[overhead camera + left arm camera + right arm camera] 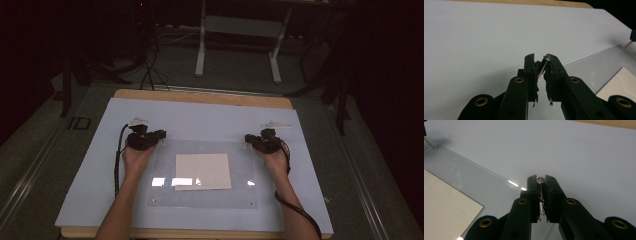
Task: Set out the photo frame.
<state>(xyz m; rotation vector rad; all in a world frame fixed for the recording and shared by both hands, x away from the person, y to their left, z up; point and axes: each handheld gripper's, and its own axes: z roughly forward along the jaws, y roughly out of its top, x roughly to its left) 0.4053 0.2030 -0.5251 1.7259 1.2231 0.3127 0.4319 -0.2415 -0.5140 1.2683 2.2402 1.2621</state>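
Tools point(150, 138) point(261, 140) on acrylic sheet point(200, 197) pegs, sheet lengthwise L-R

My fingers point(531, 72) are showing matt black plastic with brass-coloured eyelets. They are pinching small shiny metal pins point(540, 180) at the corners of a clear, glossy acrylic sheet point(165, 195), which is throwing back bright glints. Under it a cream paper sheet point(202, 171) is lying flat and matt. The worktop point(200, 97) is showing a wooden edge beneath a smooth, matt pale-blue cover point(200, 117).
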